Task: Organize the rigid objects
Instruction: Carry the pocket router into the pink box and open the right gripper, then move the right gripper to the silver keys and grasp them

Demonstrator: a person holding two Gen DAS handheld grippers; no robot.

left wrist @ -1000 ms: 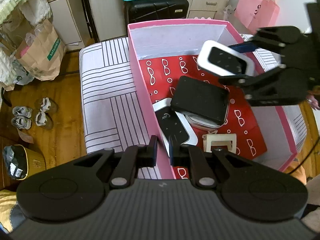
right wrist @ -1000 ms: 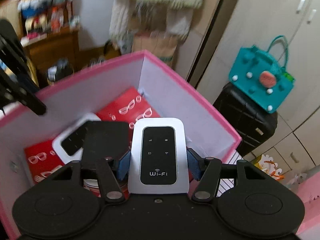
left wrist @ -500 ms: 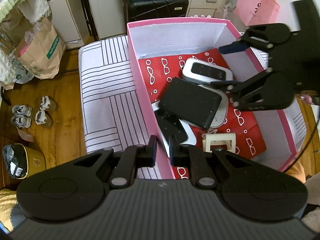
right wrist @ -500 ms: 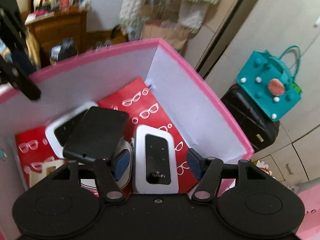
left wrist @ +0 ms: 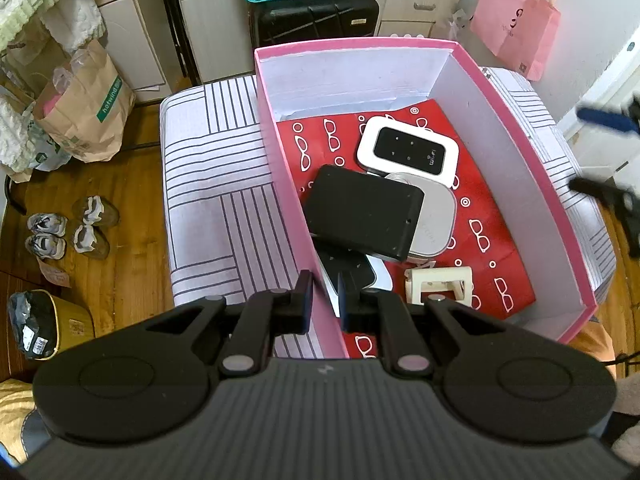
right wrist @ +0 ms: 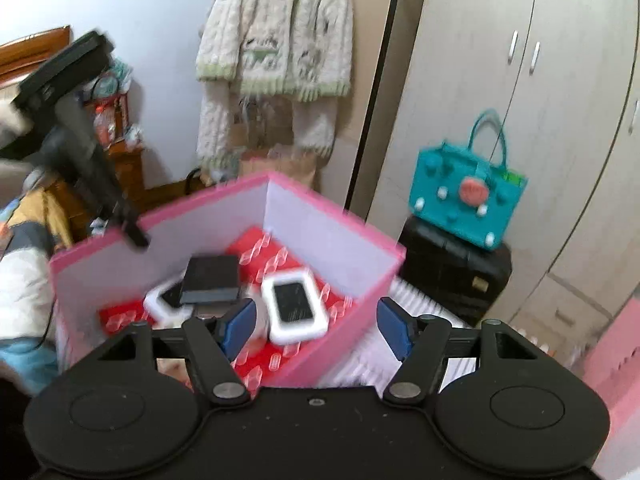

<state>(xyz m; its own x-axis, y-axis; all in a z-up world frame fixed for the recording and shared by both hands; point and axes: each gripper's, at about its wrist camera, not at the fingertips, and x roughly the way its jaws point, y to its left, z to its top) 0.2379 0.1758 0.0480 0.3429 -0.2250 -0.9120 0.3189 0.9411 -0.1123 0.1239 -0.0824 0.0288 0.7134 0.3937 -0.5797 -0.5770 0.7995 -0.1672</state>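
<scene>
A pink box [left wrist: 516,92] with a red glasses-print lining stands on a striped stool. Inside lie a white Wi-Fi router [left wrist: 408,151], a black flat device [left wrist: 362,213] on a silver one [left wrist: 436,220], another white-and-black device [left wrist: 348,274] and a cream bracket [left wrist: 438,283]. My left gripper [left wrist: 323,300] is shut on the box's left wall near its front corner. My right gripper [right wrist: 316,322] is open and empty, raised above the box's right rim; the router [right wrist: 294,307] shows below it. Its fingers [left wrist: 608,120] are at the left wrist view's right edge.
The striped stool [left wrist: 216,184] stands on a wooden floor. A black suitcase [left wrist: 316,14] with a teal bag [right wrist: 466,200] stands behind the box. A paper bag [left wrist: 84,108], small shoes [left wrist: 68,228], a pink bag [left wrist: 520,20] and wardrobes surround it.
My right gripper let go of the Wi-Fi router inside the box, opened wide and pulled up and away to the right. My left gripper kept its hold on the box wall.
</scene>
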